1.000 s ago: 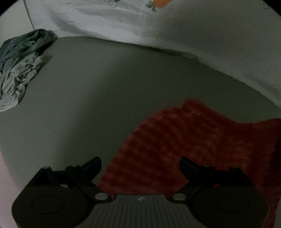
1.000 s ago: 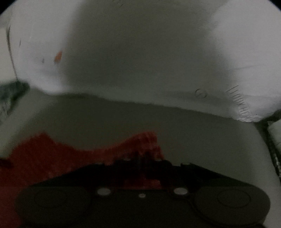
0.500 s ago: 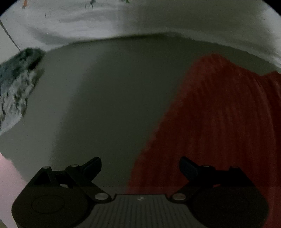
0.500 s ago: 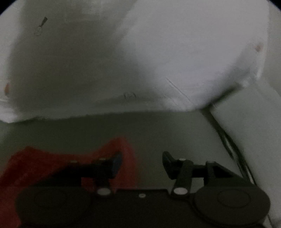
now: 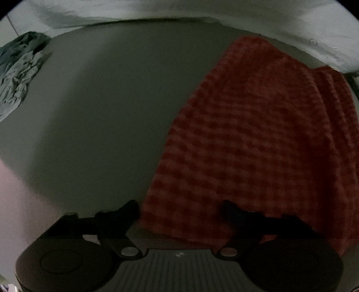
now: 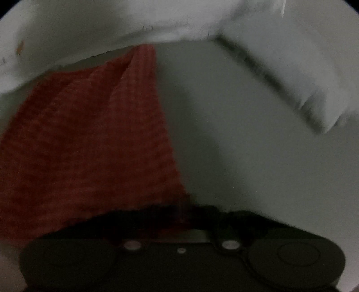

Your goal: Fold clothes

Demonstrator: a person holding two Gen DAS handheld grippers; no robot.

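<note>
A red ribbed knit garment (image 5: 258, 134) lies on the grey bed surface (image 5: 101, 112), folded over with a second layer showing at its right edge. My left gripper (image 5: 180, 207) is open, its fingers straddling the garment's near left corner. In the right wrist view the same red garment (image 6: 89, 139) fills the left half. My right gripper (image 6: 179, 215) sits at its near right corner; the fingertips are dark and blurred against the cloth, so I cannot tell how the jaws stand.
A crumpled grey-green pile of clothes (image 5: 20, 74) lies at the far left of the bed. White bedding (image 5: 202, 11) runs along the far edge. A white pillow (image 6: 291, 67) lies at the right.
Both grippers have moved nearer to the garment's near edge. The right gripper, open half a second ago after letting go of the cloth, now sits over the garment's near right corner.
</note>
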